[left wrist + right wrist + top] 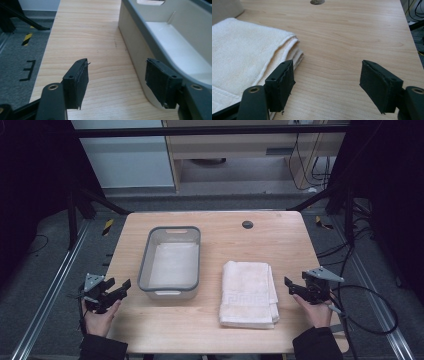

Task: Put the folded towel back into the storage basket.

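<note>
The left gripper (120,287) gapes empty beside the grey-rimmed plastic tub (145,255). The right gripper (291,285), likewise wide and empty, sits near the folded cream towel (247,292).

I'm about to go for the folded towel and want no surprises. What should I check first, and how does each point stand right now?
1. Right gripper open, nothing between the jaws: ok.
2. Left gripper open and empty: ok.
3. Folded towel lies flat on the table, apart from both grippers: ok.
4. Tub empty inside: ok.
5. Bare wood between tub and towel: ok.
6. Right gripper's cable free of snags: cannot tell.
</note>
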`<state>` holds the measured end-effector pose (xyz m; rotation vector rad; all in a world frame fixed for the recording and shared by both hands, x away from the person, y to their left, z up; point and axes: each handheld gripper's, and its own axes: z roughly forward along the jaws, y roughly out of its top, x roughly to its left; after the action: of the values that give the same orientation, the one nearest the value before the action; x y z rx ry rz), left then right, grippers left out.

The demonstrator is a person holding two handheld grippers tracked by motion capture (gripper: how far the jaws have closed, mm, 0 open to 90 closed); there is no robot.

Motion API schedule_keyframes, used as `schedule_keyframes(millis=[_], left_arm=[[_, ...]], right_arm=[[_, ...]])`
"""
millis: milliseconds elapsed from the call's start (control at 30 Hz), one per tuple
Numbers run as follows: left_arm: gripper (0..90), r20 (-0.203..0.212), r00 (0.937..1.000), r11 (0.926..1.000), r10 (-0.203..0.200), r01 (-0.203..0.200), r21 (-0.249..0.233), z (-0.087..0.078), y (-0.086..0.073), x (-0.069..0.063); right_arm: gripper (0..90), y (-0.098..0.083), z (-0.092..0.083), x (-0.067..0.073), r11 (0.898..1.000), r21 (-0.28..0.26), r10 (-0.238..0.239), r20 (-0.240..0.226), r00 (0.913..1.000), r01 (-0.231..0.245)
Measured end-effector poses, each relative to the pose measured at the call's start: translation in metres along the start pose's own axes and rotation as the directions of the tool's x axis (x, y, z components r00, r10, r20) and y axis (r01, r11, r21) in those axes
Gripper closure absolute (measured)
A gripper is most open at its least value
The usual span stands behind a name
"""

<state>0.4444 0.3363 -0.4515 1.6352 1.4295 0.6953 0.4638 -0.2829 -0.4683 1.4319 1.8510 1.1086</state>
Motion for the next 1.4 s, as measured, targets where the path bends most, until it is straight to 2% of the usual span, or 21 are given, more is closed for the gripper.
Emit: schedule_keyframes(millis=[100, 367, 467, 633, 1200, 1400], left_arm=[[35.5, 0.016, 0.9999, 1.0, 0.003, -0.003, -0.006, -0.003, 0.003, -0.003], [34.4, 0.043, 0.9989, 0.9996, 0.019, -0.018, -0.021, -0.009, 0.009, -0.011], [33.5, 0.078, 0.9969, 0.999, 0.011, -0.008, -0.043, -0.013, 0.012, -0.018], [32.9, 0.112, 0.9934, 0.9983, 0.023, -0.017, -0.055, -0.015, 0.016, -0.027], [33.4, 0.127, 0.9894, 0.9958, 0.071, -0.063, -0.067, -0.012, 0.032, -0.047], [34.3, 0.146, 0.985, 0.9935, 0.092, -0.082, -0.079, -0.01, 0.041, -0.061]], right_arm=[[26.8, 0.002, -0.001, 0.0, 1.0, 0.008, 0.002, -0.006, 1.0, -0.002], [28.4, 0.008, -0.005, 0.003, 1.0, -0.014, -0.011, -0.019, 0.9998, 0.011], [29.9, 0.011, -0.007, 0.004, 1.0, -0.019, -0.011, -0.032, 0.9994, 0.01], [31.9, 0.016, -0.011, 0.005, 0.999, -0.035, -0.012, -0.043, 0.999, 0.01], [33.5, 0.042, -0.022, 0.0, 0.997, -0.071, -0.008, -0.09, 0.9959, 0.002], [34.0, 0.055, -0.024, 0.003, 0.996, -0.094, -0.011, -0.116, 0.9932, 0.0]])
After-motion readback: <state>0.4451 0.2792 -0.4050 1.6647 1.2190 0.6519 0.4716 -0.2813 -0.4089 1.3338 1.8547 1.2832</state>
